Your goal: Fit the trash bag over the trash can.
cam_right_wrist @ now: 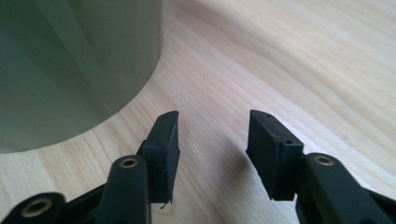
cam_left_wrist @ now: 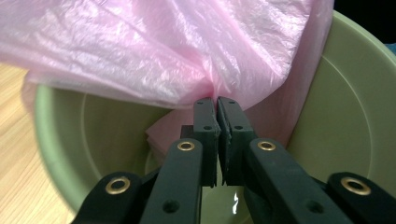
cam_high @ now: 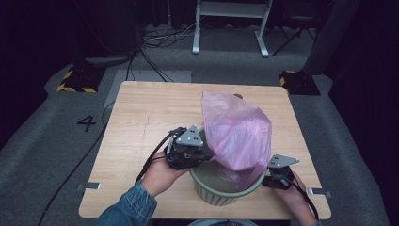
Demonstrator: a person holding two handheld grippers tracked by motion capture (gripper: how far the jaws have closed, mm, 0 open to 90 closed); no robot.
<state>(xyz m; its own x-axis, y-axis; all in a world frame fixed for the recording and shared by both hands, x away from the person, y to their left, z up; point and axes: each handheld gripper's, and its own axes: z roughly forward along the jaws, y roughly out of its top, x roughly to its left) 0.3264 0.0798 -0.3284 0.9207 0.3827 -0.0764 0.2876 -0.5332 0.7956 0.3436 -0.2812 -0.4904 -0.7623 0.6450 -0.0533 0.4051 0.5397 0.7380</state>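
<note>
A pale green bin (cam_high: 214, 195) stands near the table's front edge. A pink plastic bag (cam_high: 235, 132) billows out of it and rises above the rim. My left gripper (cam_high: 206, 153) sits at the bin's left rim, shut on a gathered fold of the pink bag (cam_left_wrist: 140, 46). In the left gripper view its tips (cam_left_wrist: 215, 100) pinch the film above the bin's inside (cam_left_wrist: 350, 116). My right gripper (cam_high: 275, 179) rests low at the bin's right side. In its own view the jaws (cam_right_wrist: 212, 126) stand open over bare wood, with the bin wall (cam_right_wrist: 70, 70) to their left and nothing between them.
The wooden table (cam_high: 150, 113) has bare room behind and left of the bin. On the grey floor beyond are a white frame's legs (cam_high: 261, 42), loose cables (cam_high: 160, 37) and two yellow-and-black blocks (cam_high: 77, 80). A painted 4 (cam_high: 87, 123) lies left of the table.
</note>
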